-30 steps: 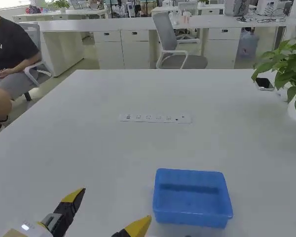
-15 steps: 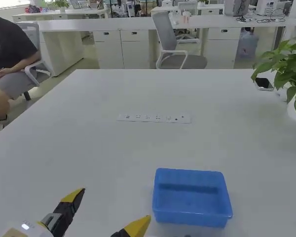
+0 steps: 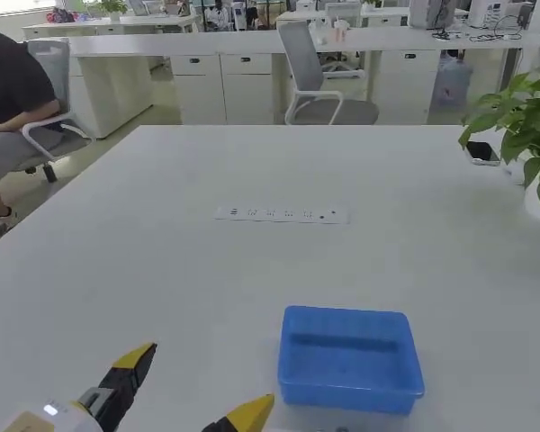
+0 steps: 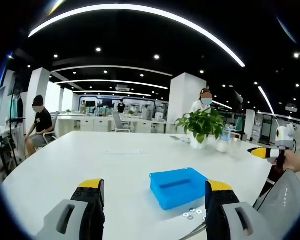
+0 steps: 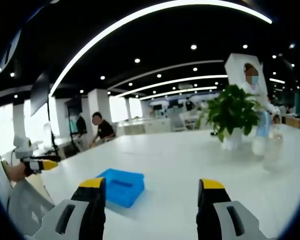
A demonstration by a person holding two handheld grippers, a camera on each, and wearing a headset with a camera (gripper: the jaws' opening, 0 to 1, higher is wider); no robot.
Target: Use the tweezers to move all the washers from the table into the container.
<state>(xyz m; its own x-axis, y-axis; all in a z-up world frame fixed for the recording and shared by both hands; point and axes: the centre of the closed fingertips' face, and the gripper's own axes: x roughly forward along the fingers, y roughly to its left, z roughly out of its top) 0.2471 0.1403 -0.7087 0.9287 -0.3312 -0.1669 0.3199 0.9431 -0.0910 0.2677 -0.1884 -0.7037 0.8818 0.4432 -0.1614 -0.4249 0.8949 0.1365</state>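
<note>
A few small washers (image 4: 191, 213) lie loose on the white table (image 3: 162, 234), just beside the near wall of a blue container (image 4: 179, 186), as the left gripper view shows; in the head view the container sits upright near the table's front edge, right of centre. The left gripper (image 4: 155, 184) hangs above the table with its yellow-tipped jaws spread wide, the container and washers ahead between them; in the head view it shows at lower left, apart from the container, touching nothing. The right gripper (image 5: 151, 183) is likewise spread wide and holds nothing; in its own view the container lies ahead of its left jaw, with the left gripper off at the far left. Farther up the table lies a white power strip (image 3: 282, 214); a phone (image 3: 481, 153) lies near the far right corner, with a plant (image 3: 522, 112) beside it at the right edge; a person (image 3: 9, 99) sits beyond the table's left corner.
</note>
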